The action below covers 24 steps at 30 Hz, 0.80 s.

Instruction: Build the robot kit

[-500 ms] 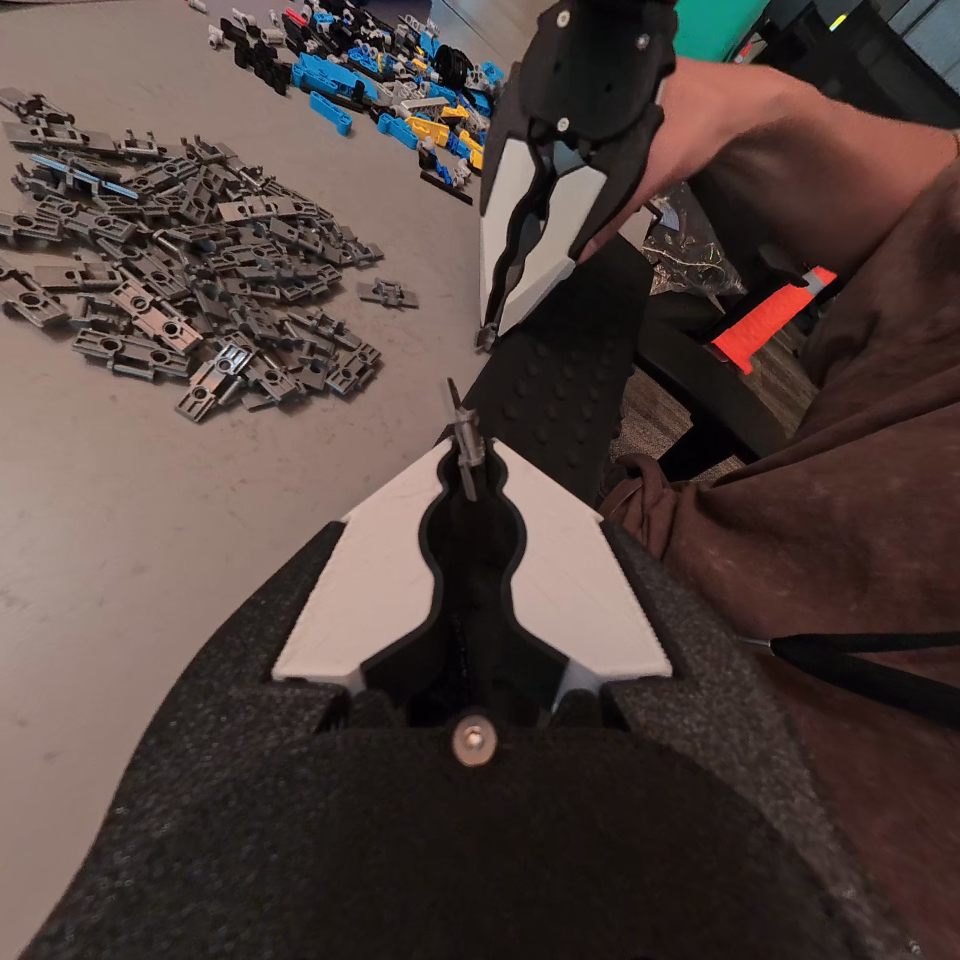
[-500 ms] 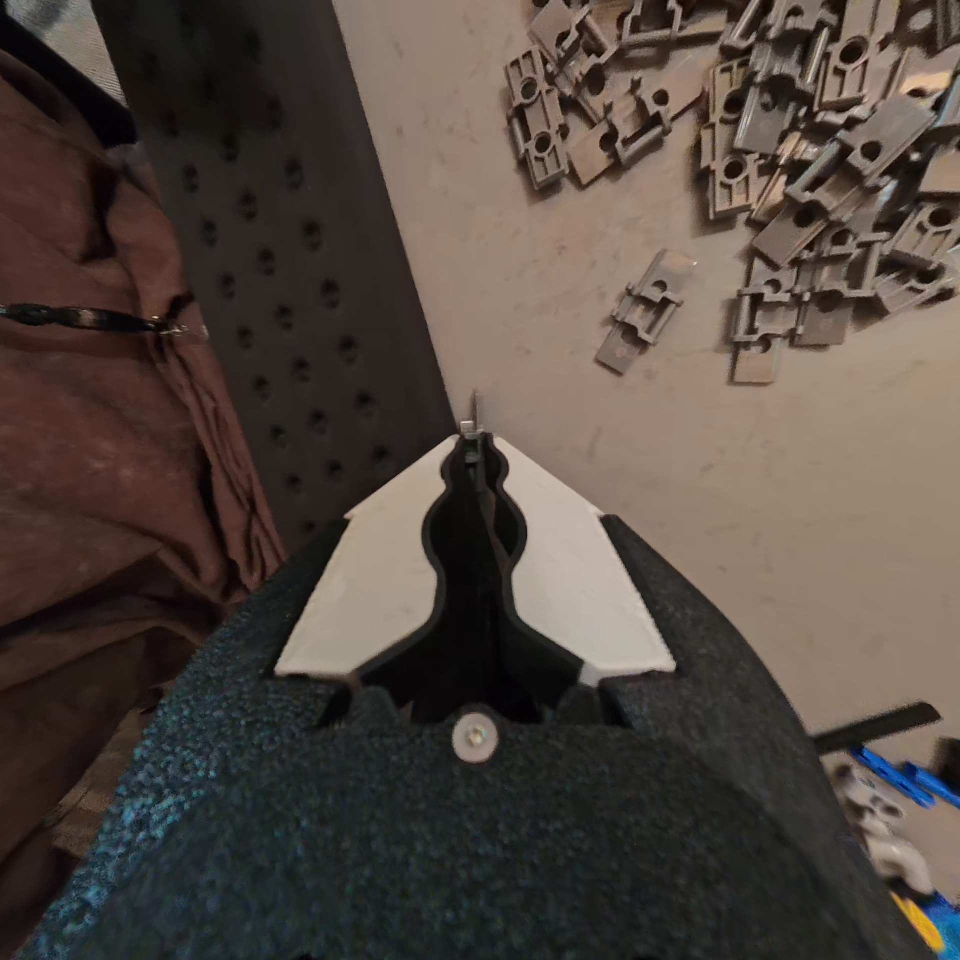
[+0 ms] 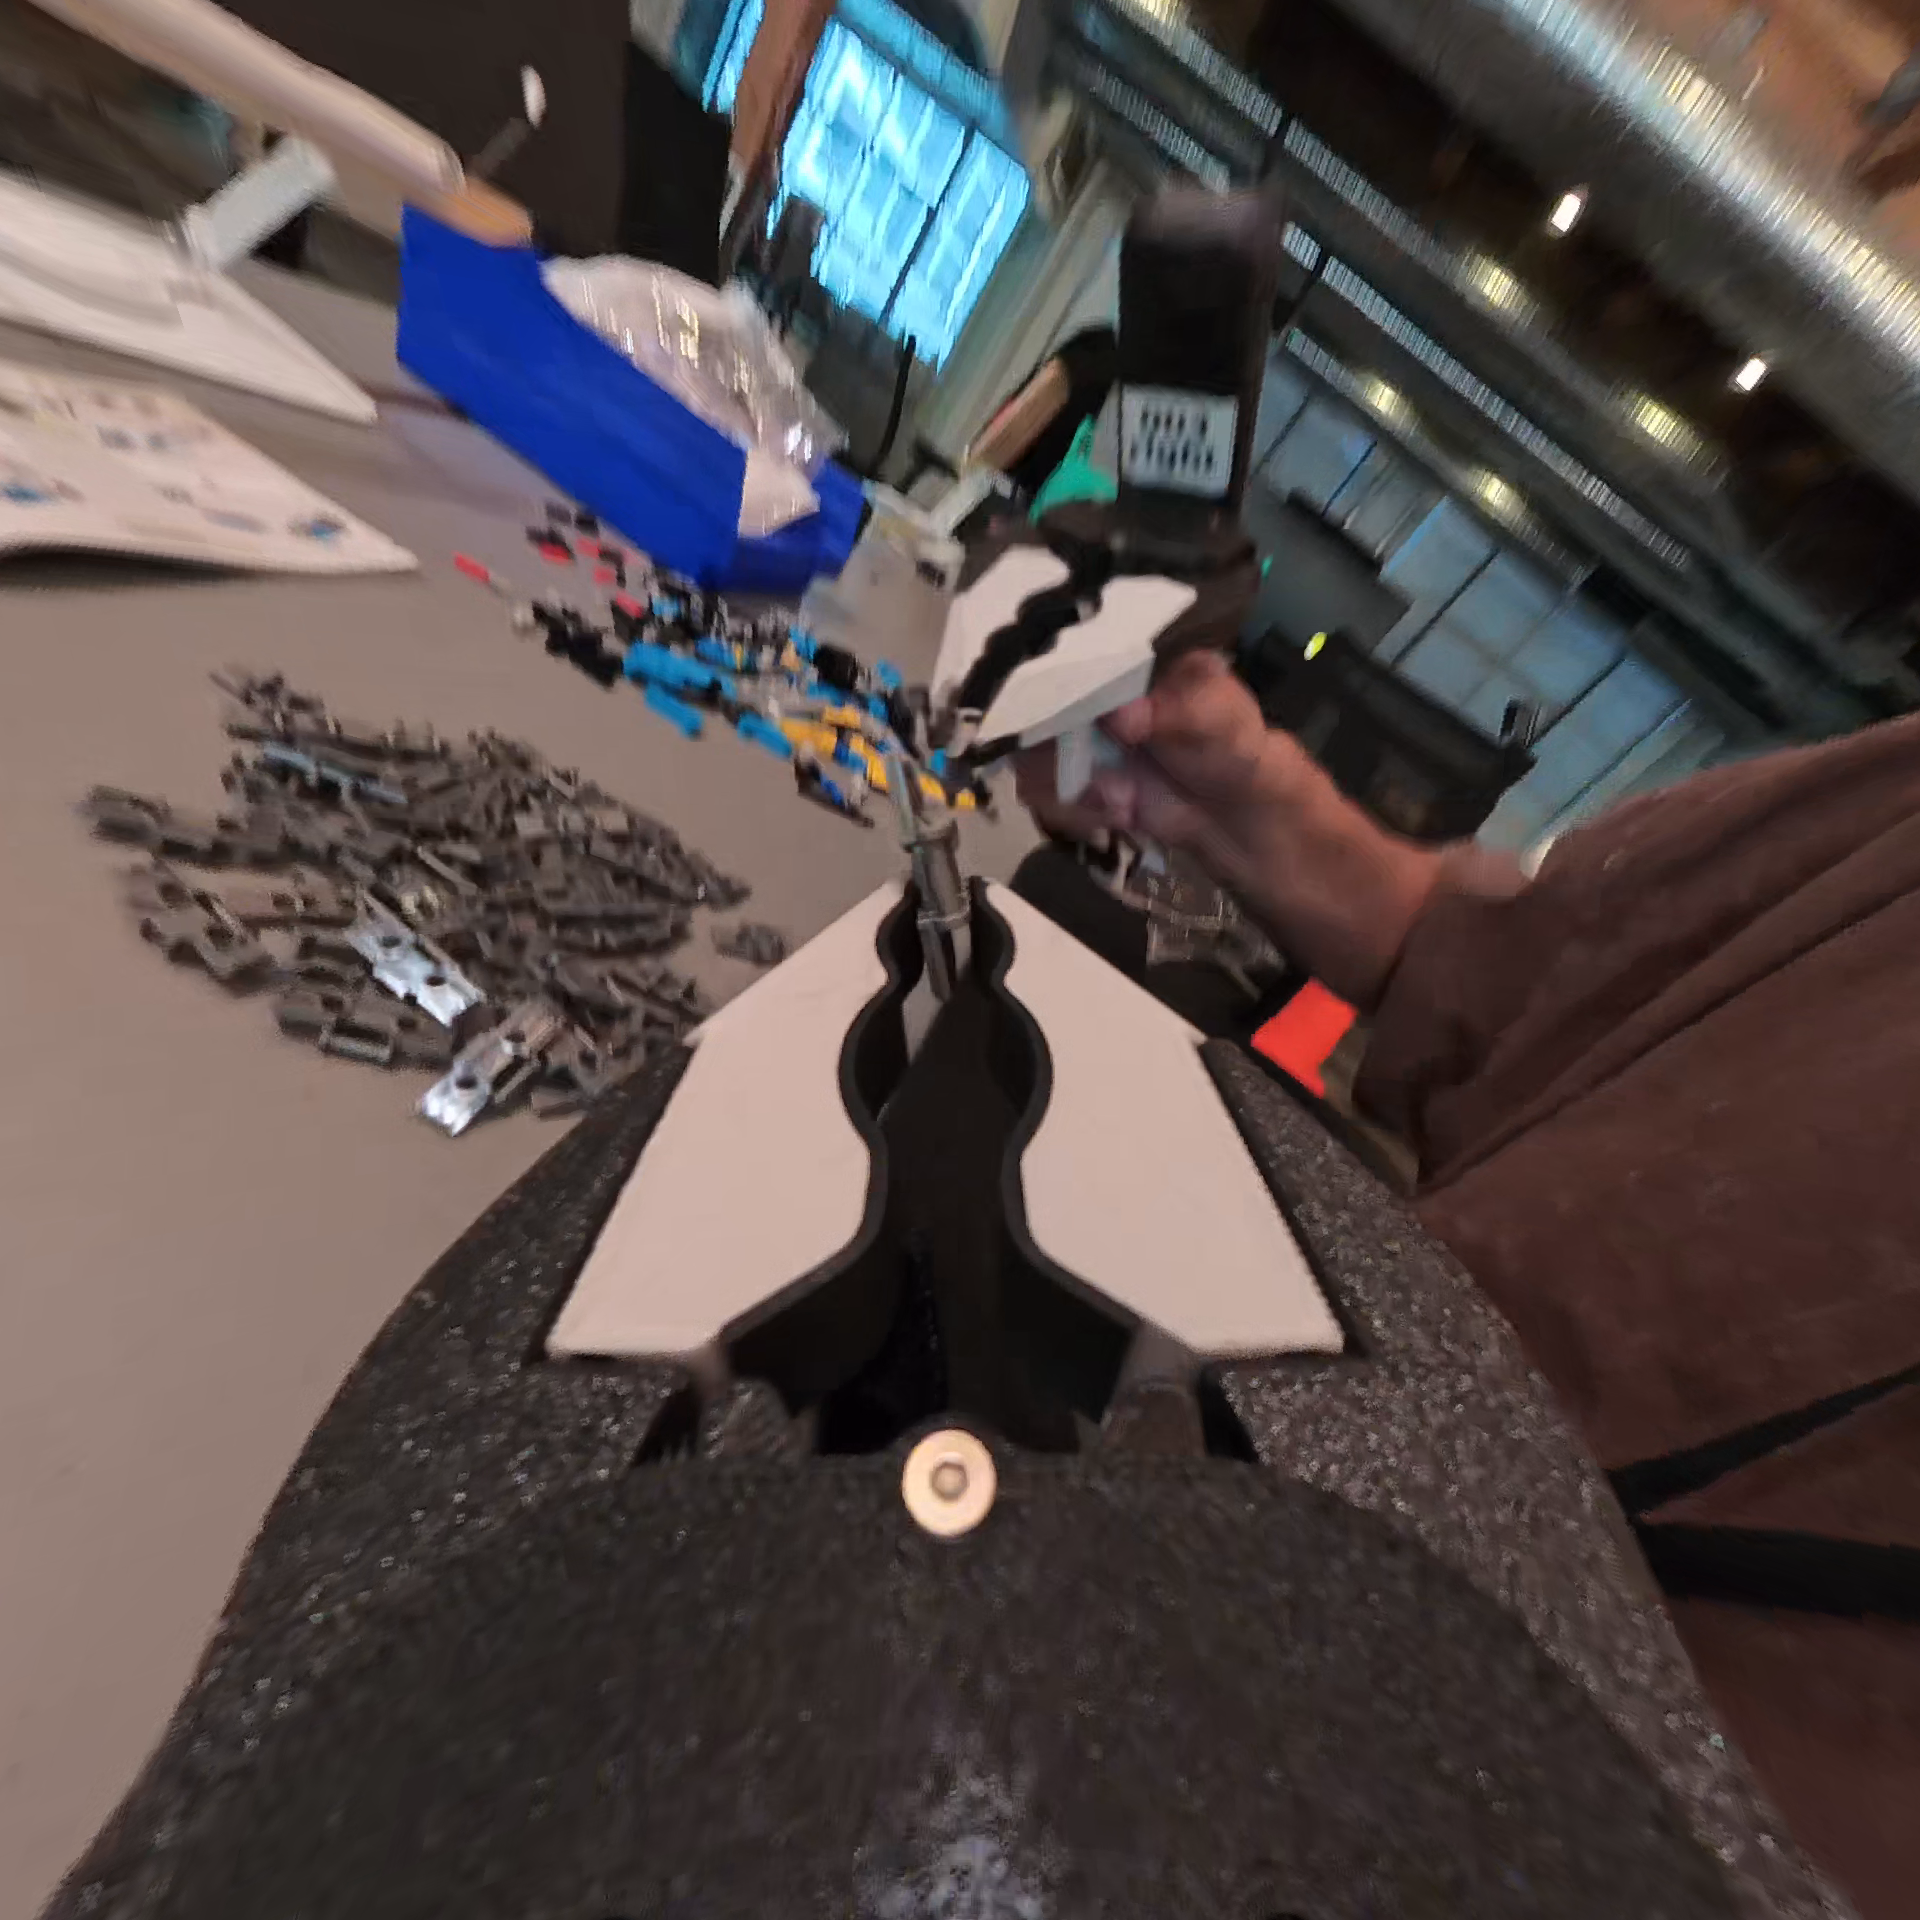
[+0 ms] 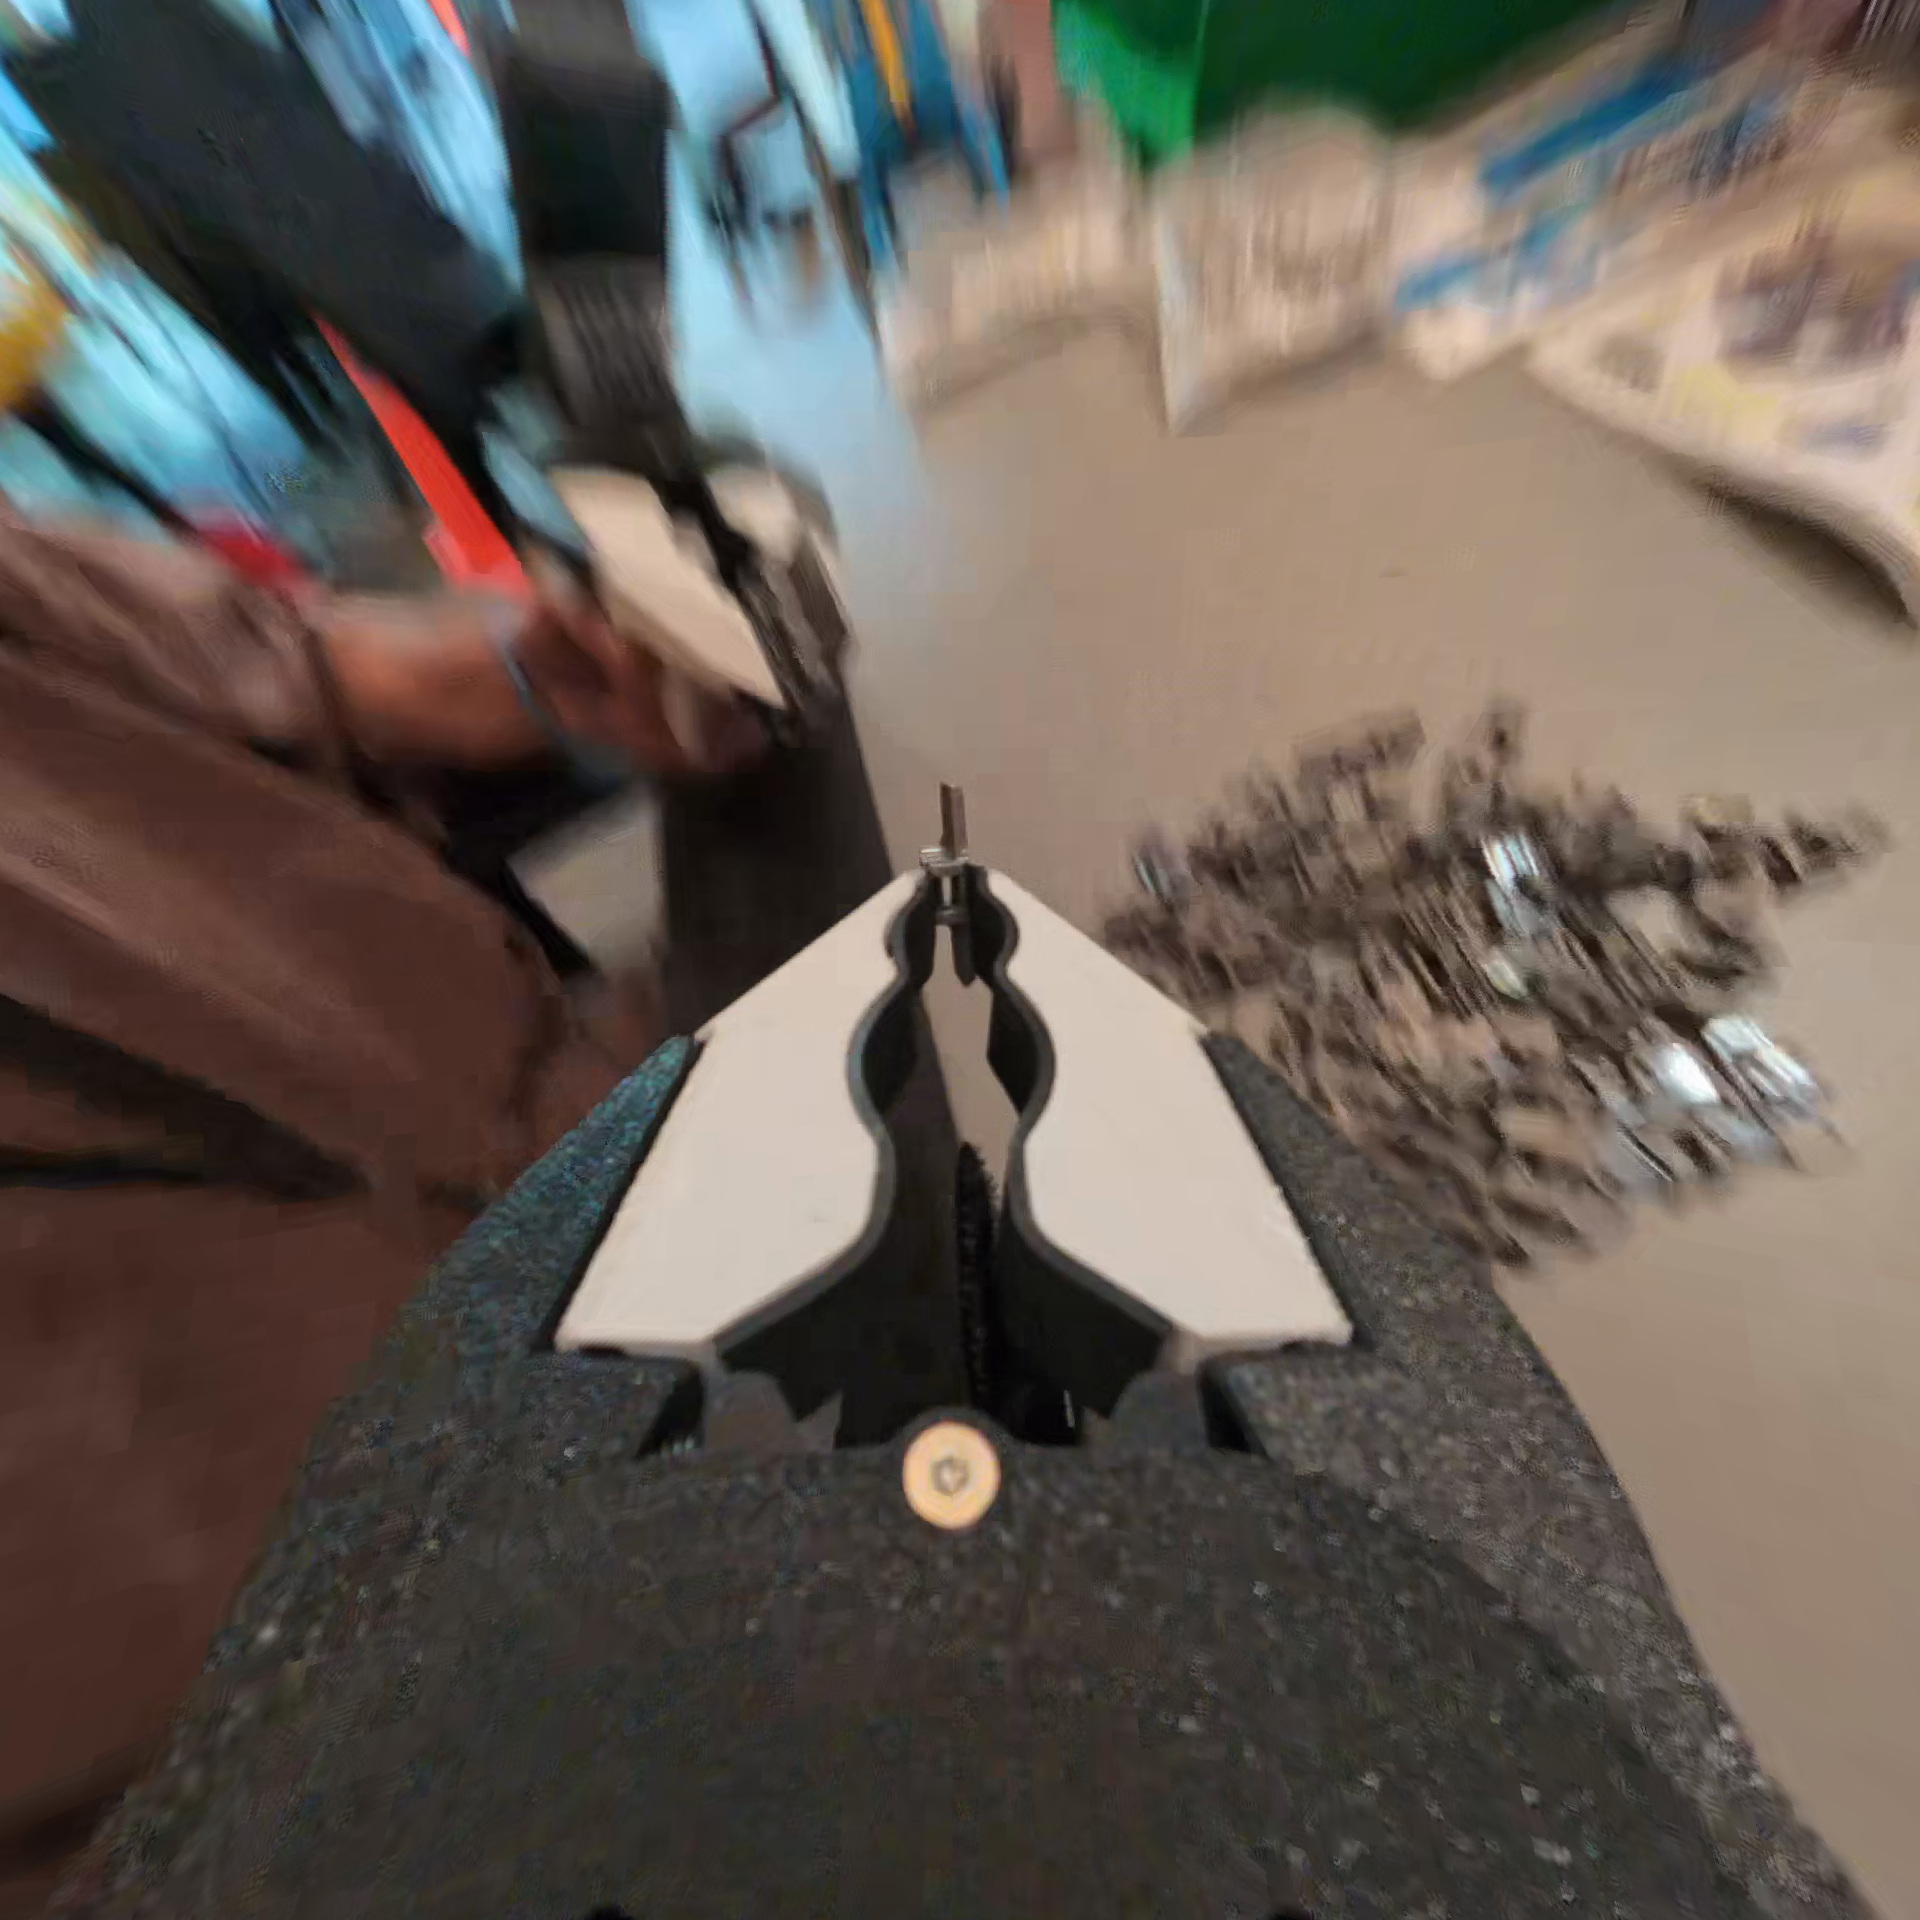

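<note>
My left gripper [image 3: 940, 896] is shut on a small grey pin [image 3: 932, 852] that sticks out past its tips. My right gripper [image 4: 951, 883] is shut on a similar small grey pin [image 4: 950, 831]. In the left wrist view the right gripper [image 3: 961, 732], held by a hand [image 3: 1195, 769], points its tips down close to the left gripper's pin; I cannot tell whether they touch. In the blurred right wrist view the left gripper [image 4: 675, 613] shows at the upper left. Both are held above the grey table [image 3: 208, 1195].
A pile of dark grey flat pieces [image 3: 416, 883] lies on the table, also in the right wrist view [image 4: 1455, 987]. Farther back lie blue, yellow and black pieces [image 3: 769, 696], a blue box [image 3: 582, 416] and open booklets [image 3: 156, 488]. A black perforated strip [image 4: 769, 883] and a brown sleeve [image 3: 1662, 987] are near. The grippers' ends are close to 7 cm from one another.
Both grippers have tilted up from looking down at the table to looking across it, with strong motion blur. Each still holds its pin. The right gripper's tips are now nearer the left pin.
</note>
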Each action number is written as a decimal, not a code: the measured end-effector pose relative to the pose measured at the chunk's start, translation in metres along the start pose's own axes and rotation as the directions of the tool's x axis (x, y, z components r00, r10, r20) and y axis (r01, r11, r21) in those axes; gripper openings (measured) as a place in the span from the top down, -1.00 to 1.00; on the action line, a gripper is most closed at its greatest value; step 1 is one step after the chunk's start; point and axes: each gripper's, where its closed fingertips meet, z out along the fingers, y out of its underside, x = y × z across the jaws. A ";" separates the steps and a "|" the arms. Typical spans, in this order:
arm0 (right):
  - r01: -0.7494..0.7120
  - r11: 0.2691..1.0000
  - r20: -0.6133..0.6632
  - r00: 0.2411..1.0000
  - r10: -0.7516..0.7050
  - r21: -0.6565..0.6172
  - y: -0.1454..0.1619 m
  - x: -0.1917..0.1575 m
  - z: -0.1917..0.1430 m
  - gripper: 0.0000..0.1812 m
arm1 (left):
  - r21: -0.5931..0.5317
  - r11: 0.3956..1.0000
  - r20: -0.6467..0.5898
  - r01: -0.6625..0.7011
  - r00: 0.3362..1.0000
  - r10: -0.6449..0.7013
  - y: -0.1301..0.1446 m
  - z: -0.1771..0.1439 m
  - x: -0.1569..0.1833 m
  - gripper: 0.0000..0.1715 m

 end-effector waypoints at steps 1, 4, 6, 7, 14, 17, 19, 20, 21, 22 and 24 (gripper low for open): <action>-0.062 0.990 0.045 0.997 0.056 0.130 -0.016 -0.009 0.004 0.93 | 0.051 0.999 -0.008 0.000 1.000 0.001 -0.008 0.000 0.000 0.91; -0.219 0.908 0.156 0.972 0.174 0.358 -0.031 -0.020 0.024 0.93 | 0.133 0.990 0.030 -0.042 0.999 0.039 -0.019 0.002 -0.008 0.91; -0.303 0.843 0.219 0.949 0.226 0.445 -0.035 -0.020 0.032 0.92 | 0.140 0.987 0.079 -0.078 0.995 0.068 -0.020 0.007 -0.015 0.91; -0.321 0.818 0.213 0.945 0.247 0.476 -0.035 -0.016 0.035 0.95 | 0.139 0.985 0.100 -0.100 0.991 0.086 -0.021 0.009 -0.017 0.91; -0.215 0.781 0.017 0.967 0.254 0.586 -0.032 0.004 0.037 0.93 | 0.075 0.977 0.243 -0.197 0.954 0.174 -0.018 0.019 -0.031 0.91; -0.167 0.790 -0.083 0.961 0.265 0.590 -0.031 0.011 0.037 0.94 | 0.042 0.963 0.320 -0.267 0.917 0.240 -0.016 0.022 -0.034 0.92; -0.125 0.801 -0.142 0.957 0.252 0.586 -0.031 0.012 0.037 0.93 | 0.034 0.959 0.344 -0.283 0.904 0.255 -0.016 0.022 -0.035 0.92; -0.114 0.807 -0.158 0.956 0.248 0.580 -0.030 0.012 0.037 0.93 | 0.030 0.957 0.350 -0.290 0.899 0.262 -0.016 0.023 -0.036 0.92; -0.102 0.811 -0.176 0.954 0.245 0.577 -0.029 0.012 0.037 0.94 | 0.025 0.954 0.359 -0.298 0.894 0.270 -0.016 0.023 -0.036 0.92; -0.082 0.814 -0.195 0.952 0.234 0.575 -0.029 0.012 0.037 0.93 | 0.023 0.951 0.365 -0.310 0.888 0.280 -0.016 0.023 -0.035 0.92; -0.027 0.825 -0.246 0.948 0.199 0.564 -0.030 0.010 0.036 0.93 | 0.015 0.939 0.376 -0.344 0.872 0.314 -0.016 0.022 -0.034 0.93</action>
